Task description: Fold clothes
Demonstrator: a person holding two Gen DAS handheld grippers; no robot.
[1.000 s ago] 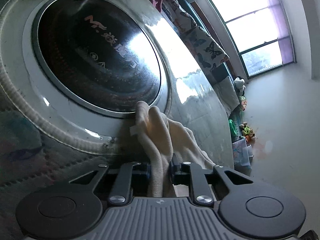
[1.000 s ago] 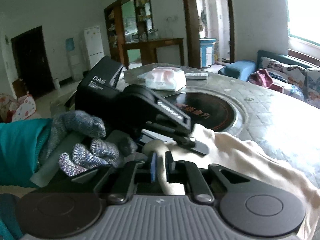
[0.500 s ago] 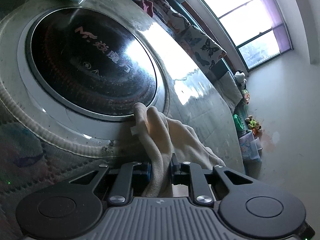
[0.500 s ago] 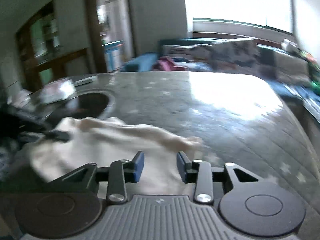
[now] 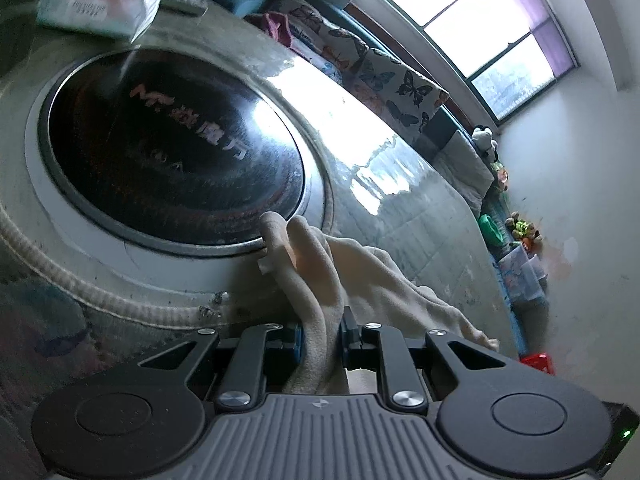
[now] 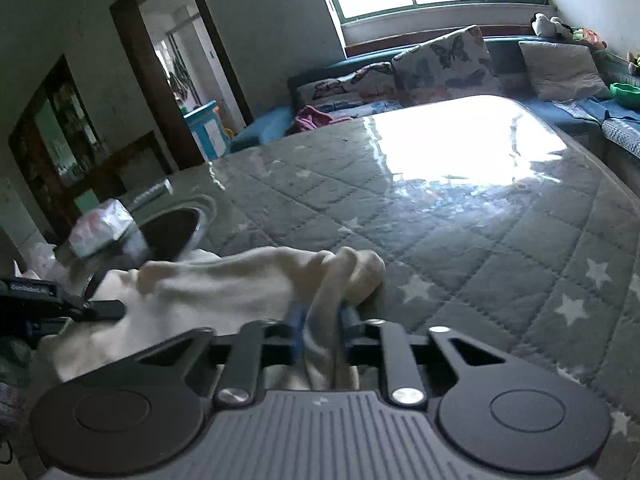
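Left gripper [image 5: 321, 330] clamped tight on cream garment [image 5: 360, 280]. Right gripper [image 6: 322, 322] likewise pinching garment's bunched edge, above quilted table cover [image 6: 460, 248].

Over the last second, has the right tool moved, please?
Yes. The right tool swung right, off the cooktop toward the window-lit tabletop, and now grips the cream garment.

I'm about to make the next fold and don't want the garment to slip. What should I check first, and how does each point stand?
1. Left gripper shut on cream garment: ok.
2. Right gripper shut on the cloth: ok.
3. Quilted table cover bare ahead of the right gripper: ok.
4. Tissue pack away from the cloth: ok.
5. Garment clear of the round black cooktop: not ok, it reaches its rim.
6. Cloth flat, untwisted: cannot tell.
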